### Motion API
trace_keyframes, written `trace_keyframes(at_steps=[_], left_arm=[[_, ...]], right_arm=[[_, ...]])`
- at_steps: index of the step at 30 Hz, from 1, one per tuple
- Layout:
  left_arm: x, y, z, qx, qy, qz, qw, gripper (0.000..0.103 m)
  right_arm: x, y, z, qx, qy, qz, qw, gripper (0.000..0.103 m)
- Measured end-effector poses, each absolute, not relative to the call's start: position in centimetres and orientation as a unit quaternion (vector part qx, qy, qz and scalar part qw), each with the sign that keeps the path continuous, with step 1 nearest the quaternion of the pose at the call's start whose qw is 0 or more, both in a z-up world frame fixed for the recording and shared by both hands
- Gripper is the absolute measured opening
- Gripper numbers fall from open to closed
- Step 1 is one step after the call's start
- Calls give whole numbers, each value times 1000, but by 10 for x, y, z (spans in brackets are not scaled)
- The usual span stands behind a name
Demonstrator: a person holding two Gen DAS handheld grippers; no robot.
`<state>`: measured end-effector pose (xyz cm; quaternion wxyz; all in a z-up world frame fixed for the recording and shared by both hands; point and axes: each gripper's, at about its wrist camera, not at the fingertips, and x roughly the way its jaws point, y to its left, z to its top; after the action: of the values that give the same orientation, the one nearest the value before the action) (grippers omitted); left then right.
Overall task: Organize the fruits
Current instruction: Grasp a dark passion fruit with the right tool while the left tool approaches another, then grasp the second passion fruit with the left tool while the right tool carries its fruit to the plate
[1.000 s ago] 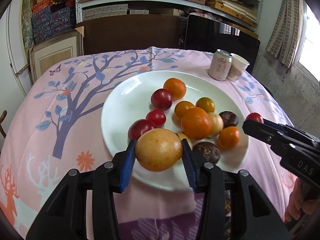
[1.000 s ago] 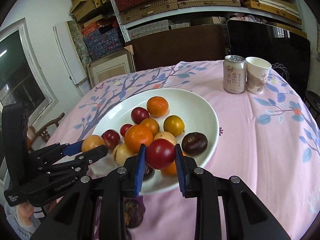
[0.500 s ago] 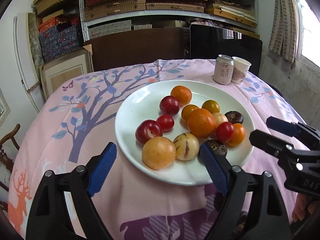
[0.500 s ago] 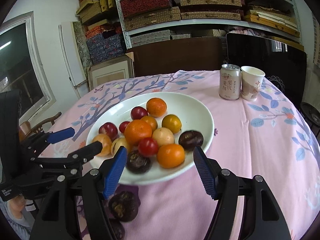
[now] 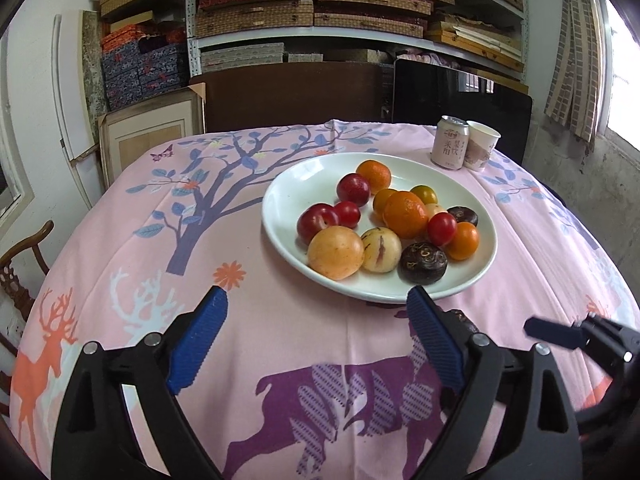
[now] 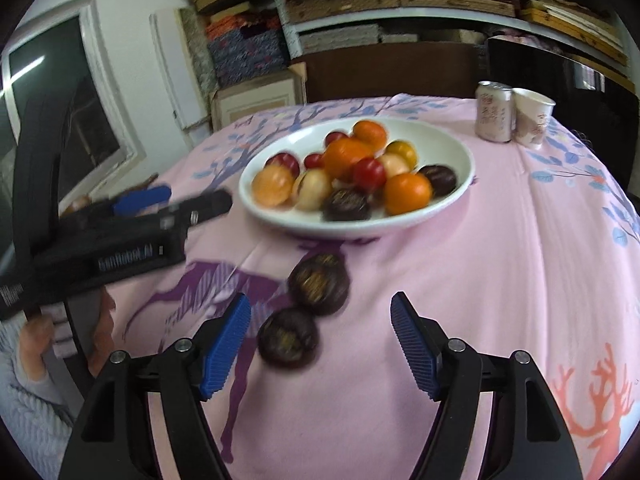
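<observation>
Moved: both grippers back off plate (image 5: 280, 200), lower frame; yellow plum (image 5: 335, 253), red tomato (image 5: 441, 228) dropped in.
Left gripper (image 5: 316, 340): jaws just opened wide, empty.
Right gripper (image 6: 320, 344): just opened, empty, over two dark fruits (image 6: 318, 283) on cloth.
Next: likely those.

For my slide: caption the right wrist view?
Open right gripper above two dark fruits on the tablecloth, near the fruit plate.

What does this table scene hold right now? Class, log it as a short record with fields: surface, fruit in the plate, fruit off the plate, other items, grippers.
surface: pink tablecloth
fruit in plate: mixed fruit on white plate
fruit off plate: two dark fruits on the cloth
other items: can, paper cup
left gripper: open, empty
right gripper: open, empty
</observation>
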<state>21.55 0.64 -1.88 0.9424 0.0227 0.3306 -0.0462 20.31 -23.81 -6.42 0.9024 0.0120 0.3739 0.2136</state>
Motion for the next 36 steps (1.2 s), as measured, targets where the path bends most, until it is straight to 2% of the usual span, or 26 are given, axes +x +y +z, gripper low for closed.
trace_keyframes(at_steps=[10, 12, 14, 16, 24, 31, 36], left_arm=[[214, 11, -20, 19, 334, -38, 941, 89], [213, 8, -20, 28, 333, -39, 942, 89], [213, 5, -21, 34, 332, -40, 942, 89], [213, 2, -22, 39, 332, -40, 941, 90], [210, -4, -25, 34, 341, -69, 937, 90], [206, -41, -39, 62, 361, -128, 922, 90], [216, -73, -53, 80, 381, -143, 910, 90]], right_arm=[[200, -217, -79, -13, 404, 234, 884, 73], [201, -215, -82, -14, 410, 237, 881, 66], [205, -213, -84, -18, 418, 239, 876, 47], [207, -213, -86, -17, 423, 238, 874, 40], [201, -235, -71, -11, 395, 226, 890, 39], [212, -302, -54, 77, 366, 136, 917, 39], [214, -305, -50, 88, 363, 139, 917, 39]])
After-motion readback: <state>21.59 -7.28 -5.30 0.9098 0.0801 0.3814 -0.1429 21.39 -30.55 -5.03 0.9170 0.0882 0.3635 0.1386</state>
